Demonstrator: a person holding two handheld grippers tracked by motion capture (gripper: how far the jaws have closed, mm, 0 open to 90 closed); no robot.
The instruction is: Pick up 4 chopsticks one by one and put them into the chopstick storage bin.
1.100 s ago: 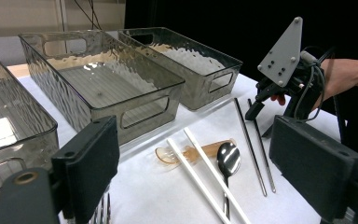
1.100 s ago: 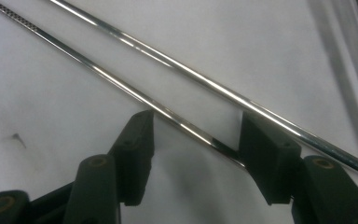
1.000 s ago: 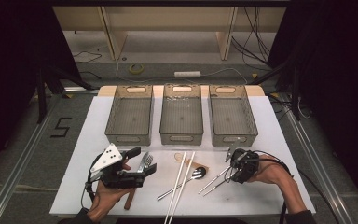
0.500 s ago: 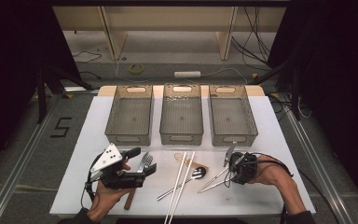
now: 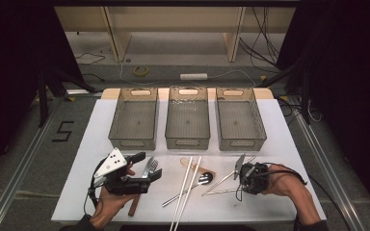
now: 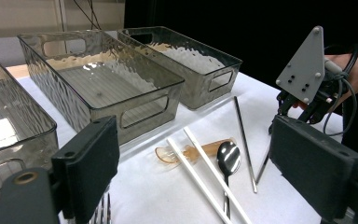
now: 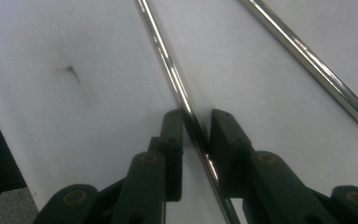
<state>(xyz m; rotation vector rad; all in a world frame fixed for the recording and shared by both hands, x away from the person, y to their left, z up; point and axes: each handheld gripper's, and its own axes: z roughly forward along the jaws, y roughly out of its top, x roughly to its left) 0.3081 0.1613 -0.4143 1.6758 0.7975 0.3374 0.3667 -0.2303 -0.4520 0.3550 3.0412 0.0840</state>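
Observation:
My right gripper (image 7: pixel 196 116) is at the table's front right (image 5: pixel 241 186), pointing down at the white tabletop. Its jaws have just been closing around a thin metal chopstick (image 7: pixel 168 60), which runs between the pads; one pad touches it and a slim gap shows on the other side. A second metal chopstick (image 7: pixel 307 60) lies beside it. My left gripper (image 5: pixel 150 174) rests open at the front left, over a metal fork (image 5: pixel 148 167), with jaws wide apart (image 6: pixel 205 170). The left gripper view also takes in the other gripper (image 6: pixel 282 109) across the table.
Three clear grey bins (image 5: pixel 134 142) (image 5: pixel 188 143) (image 5: pixel 241 143) stand in a row at the back. Two white chopsticks (image 5: pixel 185 192), a metal spoon (image 5: pixel 204 180) and an amber plastic spoon (image 6: pixel 186 151) lie in the middle. A brown handle (image 5: pixel 134 208) pokes out near the front edge.
The right gripper's jaws have narrowed around the metal chopstick, and its grey plate has tipped up. The left hand and gripper have stayed put.

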